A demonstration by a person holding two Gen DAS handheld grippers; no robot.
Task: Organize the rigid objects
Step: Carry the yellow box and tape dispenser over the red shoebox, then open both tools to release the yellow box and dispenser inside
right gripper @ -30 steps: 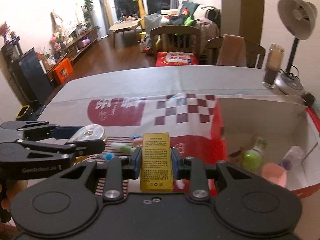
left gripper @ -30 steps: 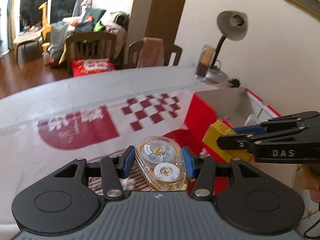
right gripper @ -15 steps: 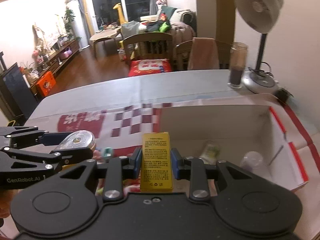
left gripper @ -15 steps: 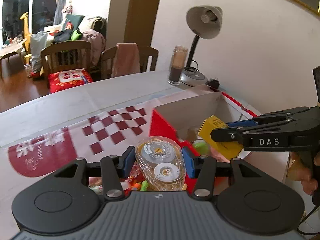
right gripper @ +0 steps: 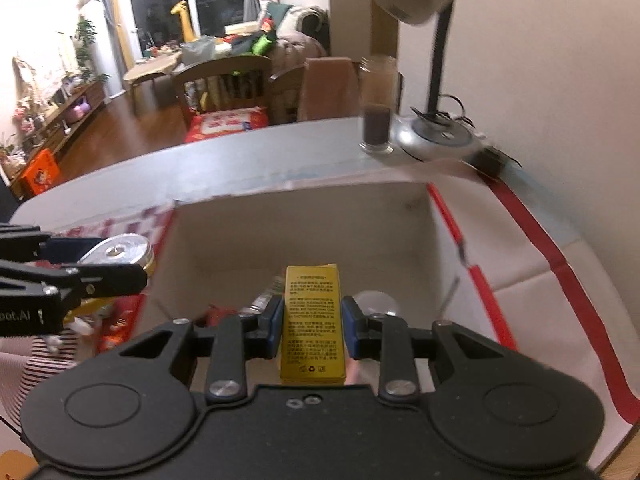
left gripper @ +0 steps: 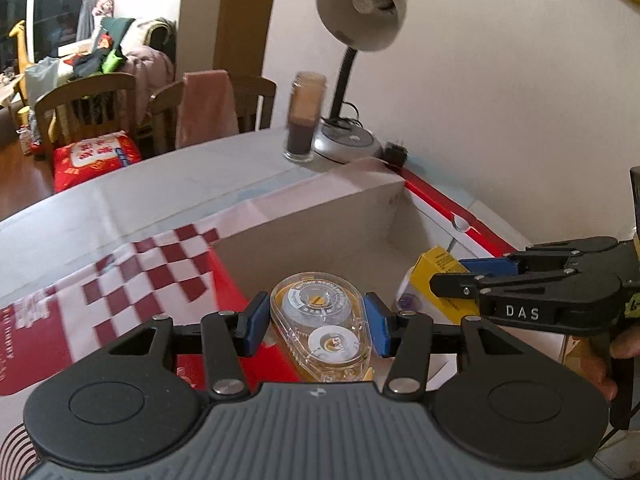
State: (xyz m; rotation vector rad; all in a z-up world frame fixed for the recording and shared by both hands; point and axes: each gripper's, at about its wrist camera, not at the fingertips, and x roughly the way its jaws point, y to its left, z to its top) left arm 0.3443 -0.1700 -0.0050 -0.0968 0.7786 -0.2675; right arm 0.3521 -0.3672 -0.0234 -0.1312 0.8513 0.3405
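My left gripper (left gripper: 317, 322) is shut on a clear oval correction-tape dispenser (left gripper: 320, 324), its blue pads pressing both sides. It hangs over the near-left edge of an open white cardboard box (left gripper: 320, 216) with red outer sides. My right gripper (right gripper: 310, 326) is shut on a slim yellow carton (right gripper: 312, 328) printed with black text, held over the box's inside (right gripper: 304, 224). In the left wrist view the right gripper (left gripper: 456, 276) and yellow carton (left gripper: 434, 264) show at the right; in the right wrist view the left gripper (right gripper: 136, 268) and the dispenser (right gripper: 120, 250) show at the left.
Inside the box lie a clear round-topped bottle (right gripper: 376, 300) and other small items, partly hidden. A desk lamp (left gripper: 360, 16) and a glass jar (left gripper: 304, 120) stand on the table behind the box. A red-and-white checked cloth (left gripper: 152, 272) covers the table to the left. Chairs stand beyond.
Both grippers have swept to the right from above the checked cloth to above the box, each keeping its object. The lamp and jar have come closer in both views.
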